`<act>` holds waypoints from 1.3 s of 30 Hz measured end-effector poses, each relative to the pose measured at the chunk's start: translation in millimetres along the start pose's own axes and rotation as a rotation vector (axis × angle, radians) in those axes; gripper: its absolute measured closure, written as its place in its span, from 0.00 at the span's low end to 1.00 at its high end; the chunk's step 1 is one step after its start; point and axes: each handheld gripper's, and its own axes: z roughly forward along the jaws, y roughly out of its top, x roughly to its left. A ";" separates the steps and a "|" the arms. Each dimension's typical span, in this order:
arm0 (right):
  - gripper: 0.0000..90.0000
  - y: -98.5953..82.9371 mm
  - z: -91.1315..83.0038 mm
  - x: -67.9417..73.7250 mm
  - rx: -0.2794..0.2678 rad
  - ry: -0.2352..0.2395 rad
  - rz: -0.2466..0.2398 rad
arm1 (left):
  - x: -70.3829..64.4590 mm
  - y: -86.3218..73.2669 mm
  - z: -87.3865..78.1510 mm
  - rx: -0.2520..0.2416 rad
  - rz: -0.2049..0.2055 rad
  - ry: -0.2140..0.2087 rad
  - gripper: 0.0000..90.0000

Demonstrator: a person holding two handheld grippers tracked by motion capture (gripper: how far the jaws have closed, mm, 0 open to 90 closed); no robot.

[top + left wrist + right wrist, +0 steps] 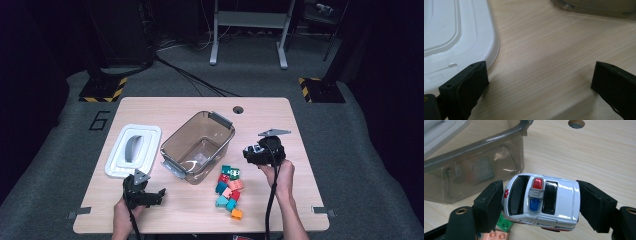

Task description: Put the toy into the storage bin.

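My left gripper (159,192), nearest, hovers with jaws spread wide, holding nothing, beside the white lid (454,37). My right gripper (539,205) clamps the toy ambulance (541,201) beside the clear container (197,145), detail the high view lacks.

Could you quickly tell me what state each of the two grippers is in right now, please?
Left gripper: open, holding nothing, over the wooden table beside the white plastic lid.
Right gripper: shut on the white toy ambulance.
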 end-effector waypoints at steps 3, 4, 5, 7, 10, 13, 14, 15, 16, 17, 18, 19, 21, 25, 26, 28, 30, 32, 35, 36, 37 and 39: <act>0.27 6.5 -1.9 1.5 -0.003 0.000 -0.008 | 0.0 0.0 0.0 0.000 0.000 0.000 0.01; 0.27 8.8 -2.6 1.9 -0.005 0.000 -0.012 | 0.1 0.0 0.0 0.001 0.001 -0.001 0.01; 0.27 11.0 -3.4 2.3 -0.007 0.002 -0.014 | 0.1 0.0 0.0 0.000 0.000 -0.001 0.01; 0.27 15.5 -4.7 3.0 -0.010 0.002 -0.024 | 0.2 0.1 0.0 0.002 0.002 -0.001 0.01; 0.27 22.5 -6.5 4.9 -0.019 0.002 -0.032 | 0.1 0.1 0.0 0.001 0.002 0.000 0.01; 0.27 29.9 -8.0 7.5 -0.021 0.003 -0.036 | 0.2 0.1 0.0 0.001 0.002 0.000 0.01; 0.27 32.0 -8.1 7.5 -0.025 0.005 -0.044 | 0.1 0.1 0.0 0.001 0.002 0.000 0.01; 0.27 34.2 -8.3 8.6 -0.024 0.004 -0.042 | 0.2 0.1 0.0 0.001 0.003 0.000 0.01; 0.27 36.0 -8.5 9.8 -0.024 0.005 -0.036 | 0.2 0.1 0.0 0.002 0.003 0.000 0.01; 0.27 38.2 -8.5 10.0 -0.026 0.007 -0.051 | 0.2 0.1 0.0 0.001 0.003 0.000 0.01; 0.27 39.9 -8.3 10.6 -0.029 0.008 -0.055 | 0.3 0.1 0.0 0.002 0.004 0.000 0.01; 0.27 42.8 -8.0 11.9 -0.034 0.009 -0.059 | 0.2 0.1 0.0 0.002 0.003 -0.001 0.01; 0.27 47.7 -8.3 14.4 -0.031 0.008 -0.062 | 0.8 0.2 -0.4 0.008 0.012 -0.003 0.01; 0.27 55.6 -7.5 17.6 -0.037 0.010 -0.072 | 0.8 0.2 -0.4 0.008 0.011 -0.003 0.01; 0.27 57.2 -7.5 18.5 -0.035 0.010 -0.073 | 0.8 0.2 -0.4 0.008 0.011 -0.003 0.01; 0.27 62.3 -6.7 20.8 -0.040 0.015 -0.084 | 0.8 0.2 -0.4 0.008 0.011 -0.003 0.01; 0.27 67.0 -5.8 23.6 -0.042 0.011 -0.095 | 0.7 0.2 -0.4 0.008 0.010 -0.003 0.01; 0.27 71.7 -4.1 26.0 -0.044 0.016 -0.111 | 0.8 0.2 -0.4 0.008 0.011 -0.003 0.01; 0.27 78.8 -1.4 31.8 -0.036 0.022 -0.114 | 0.4 0.2 -0.1 0.005 0.007 -0.001 0.01; 0.27 80.4 -0.4 32.8 -0.039 0.022 -0.122 | 0.7 0.2 -0.3 0.008 0.011 -0.002 0.01; 0.27 82.7 1.4 35.4 -0.034 0.024 -0.125 | 0.4 0.2 -0.1 0.005 0.007 -0.001 0.01; 0.27 86.4 5.3 38.8 -0.030 0.027 -0.141 | 0.4 0.2 -0.1 0.005 0.008 -0.001 0.01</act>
